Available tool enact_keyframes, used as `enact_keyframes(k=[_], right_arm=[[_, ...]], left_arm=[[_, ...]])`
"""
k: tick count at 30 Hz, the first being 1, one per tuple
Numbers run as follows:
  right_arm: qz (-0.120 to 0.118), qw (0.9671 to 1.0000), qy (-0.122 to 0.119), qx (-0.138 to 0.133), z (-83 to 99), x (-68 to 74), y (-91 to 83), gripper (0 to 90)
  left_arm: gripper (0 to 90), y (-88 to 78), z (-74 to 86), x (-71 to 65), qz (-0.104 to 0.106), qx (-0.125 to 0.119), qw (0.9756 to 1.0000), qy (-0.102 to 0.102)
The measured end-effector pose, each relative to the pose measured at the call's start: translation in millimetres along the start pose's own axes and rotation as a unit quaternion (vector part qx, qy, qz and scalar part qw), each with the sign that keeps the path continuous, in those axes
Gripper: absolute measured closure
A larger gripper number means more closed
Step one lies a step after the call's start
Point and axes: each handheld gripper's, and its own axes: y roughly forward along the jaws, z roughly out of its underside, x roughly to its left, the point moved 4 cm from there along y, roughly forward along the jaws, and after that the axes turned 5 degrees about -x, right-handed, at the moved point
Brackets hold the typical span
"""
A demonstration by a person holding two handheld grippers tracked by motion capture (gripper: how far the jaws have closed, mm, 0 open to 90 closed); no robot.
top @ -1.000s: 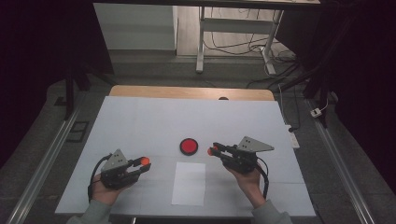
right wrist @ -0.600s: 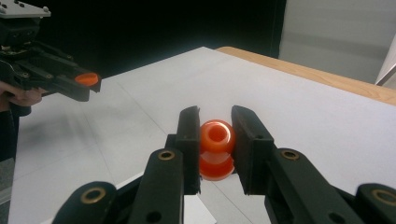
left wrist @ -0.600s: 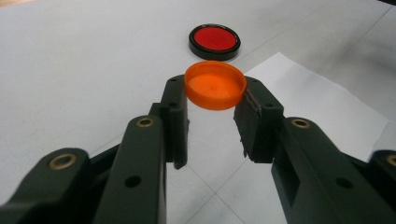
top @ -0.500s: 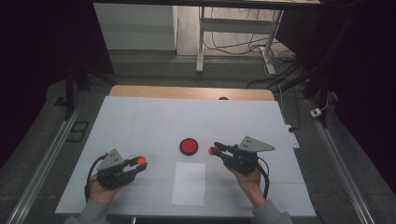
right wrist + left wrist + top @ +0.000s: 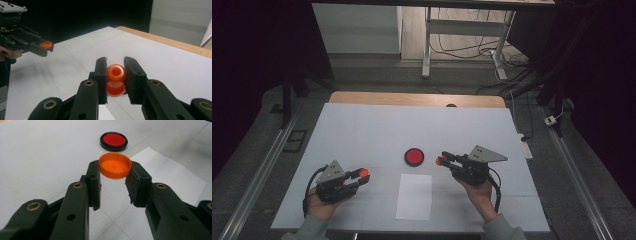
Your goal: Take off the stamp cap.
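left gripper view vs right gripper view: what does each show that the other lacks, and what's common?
Left gripper view alone: the red disc in a black rim and the white paper sheet beyond the jaws.

Right gripper view alone: the orange bottle clamped in the right gripper, mouth toward the camera, plus the table's wooden edge.

Shared: the orange cap pinched in the left gripper, seen again far off at upper left, and the white table cover.

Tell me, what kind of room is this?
Probably a workshop or lab for recording hand work, not a home. A white table stands on a bare grey floor, loose cables lie under a metal desk frame, and dark curtains hang around.
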Motion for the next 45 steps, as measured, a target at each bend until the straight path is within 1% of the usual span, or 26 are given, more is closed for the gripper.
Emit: enact_keyframes(k=[11, 26, 34, 39, 45], right_arm=[[-0.002, 1.0, -0.002, -0.003, -2.2, 0.9, 1.3, 73.1], [0.0, 1.0, -0.005, 0.005, -2.0, -0.5, 9.7, 73.1], [0.0, 0.9999, -0.006, 0.011, -1.0, -1.1, 16.9, 73.1], [0.003, 0.9998, -0.005, 0.019, 1.5, -5.4, 25.3, 73.1], [0.002, 0.9997, -0.007, 0.023, 2.5, -8.0, 35.7, 73.1]], left_arm=[[65.6, 0.1, 1.4, 2.0, -0.001, 0.003, 1.0, -0.004], [65.6, 0.8, 2.4, 2.4, -0.003, 0.007, 1.0, -0.005], [65.6, 0.8, 2.6, 2.4, -0.002, 0.008, 1.0, -0.005], [65.6, 1.1, 2.8, 2.4, -0.003, 0.008, 1.0, -0.005], [65.6, 0.7, 3.2, 3.0, -0.003, 0.008, 0.9999, -0.006]])
